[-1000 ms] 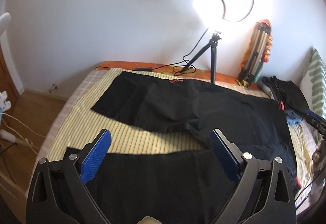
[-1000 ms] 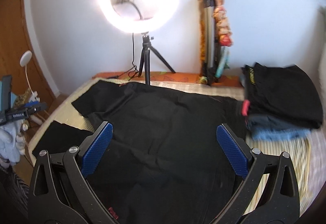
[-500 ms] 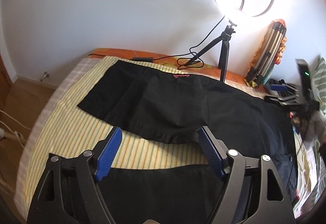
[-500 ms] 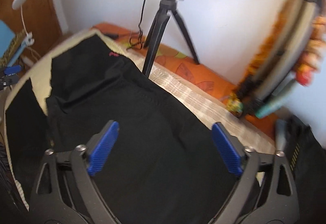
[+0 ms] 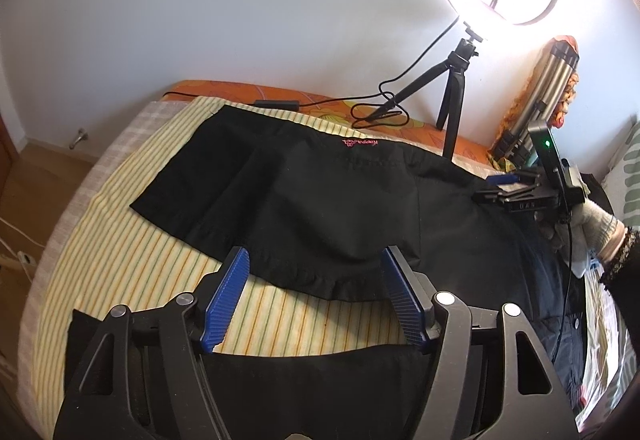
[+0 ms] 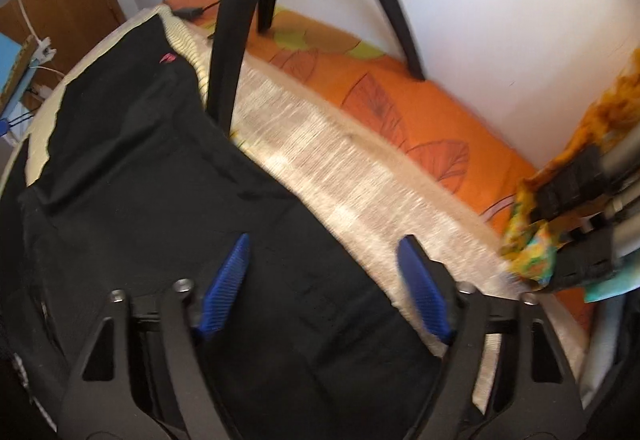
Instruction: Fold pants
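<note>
- Left wrist cam sits behind the left gripper (image 5: 314, 294), looking forward over the pants (image 5: 304, 200) toward the wall.
- Right wrist cam rides the right gripper (image 6: 324, 280), much nearer the fabric.
- Both catch the tripod (image 5: 452, 88).

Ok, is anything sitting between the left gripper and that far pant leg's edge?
Nothing visible does. The left gripper is open, its blue tips right at the near hem of the black pants, with only bare striped sheet below. The ring light tripod stands behind the pants by the wall, off that path.
</note>
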